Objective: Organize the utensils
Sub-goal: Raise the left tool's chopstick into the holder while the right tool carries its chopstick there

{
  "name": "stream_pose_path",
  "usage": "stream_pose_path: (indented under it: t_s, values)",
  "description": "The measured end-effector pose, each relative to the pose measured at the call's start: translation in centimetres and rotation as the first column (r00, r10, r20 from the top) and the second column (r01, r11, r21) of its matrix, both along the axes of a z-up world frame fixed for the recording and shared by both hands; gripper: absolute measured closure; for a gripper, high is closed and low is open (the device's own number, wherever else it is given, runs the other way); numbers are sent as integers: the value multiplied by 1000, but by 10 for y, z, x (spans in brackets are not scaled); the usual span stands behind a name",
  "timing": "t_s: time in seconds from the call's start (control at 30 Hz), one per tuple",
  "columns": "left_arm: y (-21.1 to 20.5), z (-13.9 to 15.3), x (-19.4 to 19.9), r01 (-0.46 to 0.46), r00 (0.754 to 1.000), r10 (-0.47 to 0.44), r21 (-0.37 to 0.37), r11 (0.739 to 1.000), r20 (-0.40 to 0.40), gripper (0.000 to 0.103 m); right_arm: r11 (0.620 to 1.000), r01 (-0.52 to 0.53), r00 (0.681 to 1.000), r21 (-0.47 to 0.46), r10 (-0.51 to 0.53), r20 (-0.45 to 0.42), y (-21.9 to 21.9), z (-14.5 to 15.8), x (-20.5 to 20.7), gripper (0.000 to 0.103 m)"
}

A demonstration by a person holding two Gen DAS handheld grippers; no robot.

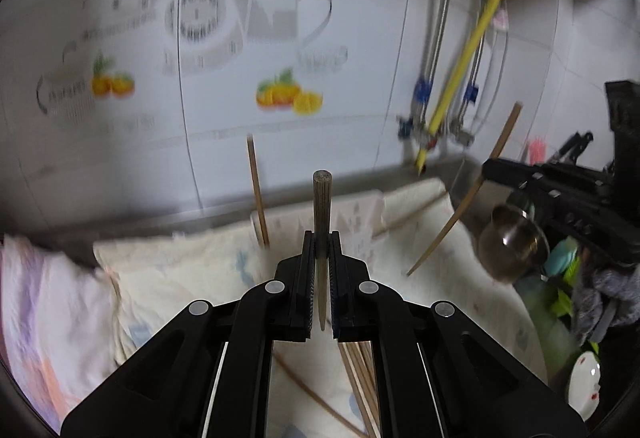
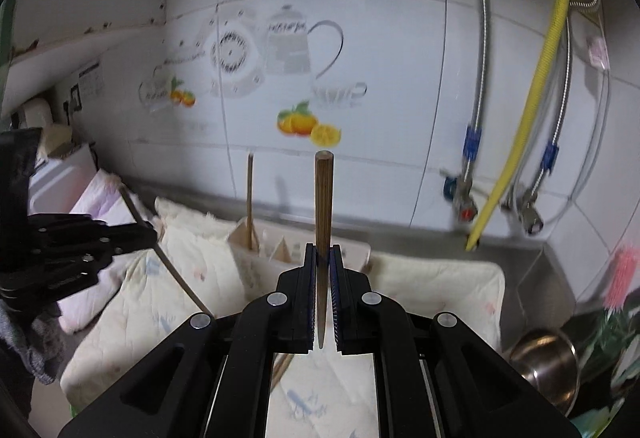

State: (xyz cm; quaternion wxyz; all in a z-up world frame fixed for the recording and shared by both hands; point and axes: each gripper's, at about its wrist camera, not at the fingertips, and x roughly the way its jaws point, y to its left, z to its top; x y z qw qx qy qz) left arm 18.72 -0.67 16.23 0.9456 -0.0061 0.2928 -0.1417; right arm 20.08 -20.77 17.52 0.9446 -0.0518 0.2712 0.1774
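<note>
My left gripper [image 1: 321,238] is shut on a wooden chopstick [image 1: 322,205] that stands upright between its jaws. My right gripper [image 2: 323,250] is shut on another wooden chopstick [image 2: 322,197], also upright. The right gripper with its chopstick [image 1: 460,213] shows at the right of the left wrist view; the left gripper [image 2: 148,232] shows at the left of the right wrist view. One chopstick [image 1: 257,193] stands in a cream holder [image 2: 280,250] by the wall. Several loose chopsticks [image 1: 362,378] lie on the cream cloth [image 1: 180,278] below my left gripper.
A tiled wall with fruit and teapot decals is behind. Hoses and a yellow pipe [image 2: 536,85] hang at the right. A steel cup [image 2: 548,362] and a pink brush [image 2: 620,274] sit at the right. A pink-white towel [image 1: 52,318] lies at the left.
</note>
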Motion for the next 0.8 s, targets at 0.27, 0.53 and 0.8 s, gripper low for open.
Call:
stream_pose_path:
  t_s: [0.27,0.53,0.8]
  values:
    - [6,51,34,-56,994,56,-3,998,98,98,999,48,998,24,-49,30,3,20,43,96]
    - [11,39,76,-114,990,114,-1,993,82,98,997,66,998,41,-67,16,9,10,78,96]
    - [21,-3,104,-136,991,136,-19,991,-20,98,998,60,997,20,-59,-46,20,-24,97,96]
